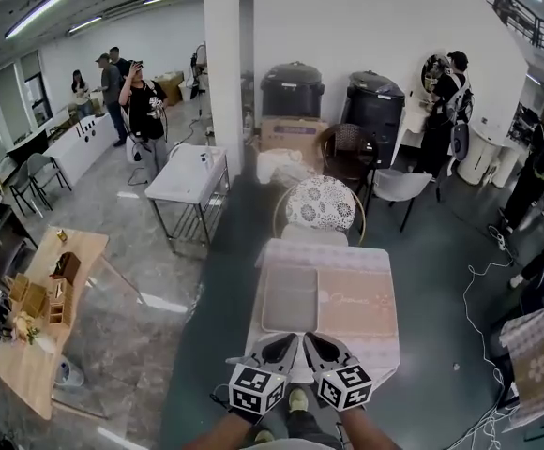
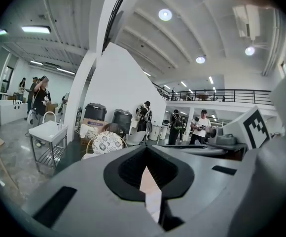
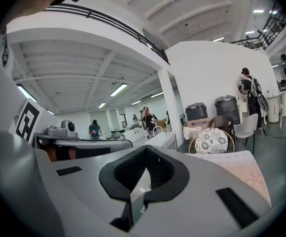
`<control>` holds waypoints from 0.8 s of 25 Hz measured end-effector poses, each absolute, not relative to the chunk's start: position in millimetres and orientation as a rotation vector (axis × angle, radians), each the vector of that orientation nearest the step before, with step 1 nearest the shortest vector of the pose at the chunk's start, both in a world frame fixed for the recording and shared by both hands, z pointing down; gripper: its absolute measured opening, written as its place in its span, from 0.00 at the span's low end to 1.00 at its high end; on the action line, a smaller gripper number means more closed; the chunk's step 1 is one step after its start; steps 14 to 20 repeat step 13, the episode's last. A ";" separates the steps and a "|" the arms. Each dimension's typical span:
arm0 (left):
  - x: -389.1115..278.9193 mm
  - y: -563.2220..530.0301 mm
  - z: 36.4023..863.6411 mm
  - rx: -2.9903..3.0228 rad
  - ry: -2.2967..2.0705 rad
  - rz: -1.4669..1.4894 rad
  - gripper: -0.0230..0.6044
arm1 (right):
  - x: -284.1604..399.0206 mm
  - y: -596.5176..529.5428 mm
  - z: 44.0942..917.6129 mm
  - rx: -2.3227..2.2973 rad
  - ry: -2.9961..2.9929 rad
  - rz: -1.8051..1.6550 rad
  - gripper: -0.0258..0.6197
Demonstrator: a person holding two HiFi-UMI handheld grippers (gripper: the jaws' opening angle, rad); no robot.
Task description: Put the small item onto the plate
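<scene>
A grey rectangular plate [image 1: 289, 300] lies on the left half of a small table under a pale patterned cloth [image 1: 361, 303]. No small item shows on it or anywhere on the cloth. My left gripper [image 1: 294, 341] and right gripper [image 1: 311, 339] hang side by side over the table's near edge, just short of the plate, with their tips almost touching each other. In the left gripper view the left gripper [image 2: 150, 181] has its jaws together with nothing between them. The right gripper [image 3: 135, 186] looks the same in its own view, jaws together and nothing held.
A round-backed chair with a floral cushion [image 1: 321, 204] stands at the table's far side. A white table [image 1: 188, 172] is further back left and a wooden table [image 1: 42, 317] with small boxes at far left. Several people stand around the room. Cables trail on the floor at right [image 1: 483, 270].
</scene>
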State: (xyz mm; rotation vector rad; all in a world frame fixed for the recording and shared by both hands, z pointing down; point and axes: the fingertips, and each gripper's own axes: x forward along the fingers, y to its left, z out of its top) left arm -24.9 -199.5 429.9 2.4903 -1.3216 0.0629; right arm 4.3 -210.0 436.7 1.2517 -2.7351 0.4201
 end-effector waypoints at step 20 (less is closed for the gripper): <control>-24.1 -192.4 431.3 2.490 -1.330 0.063 0.05 | 5.8 -201.9 438.4 1.252 -2.730 0.410 0.06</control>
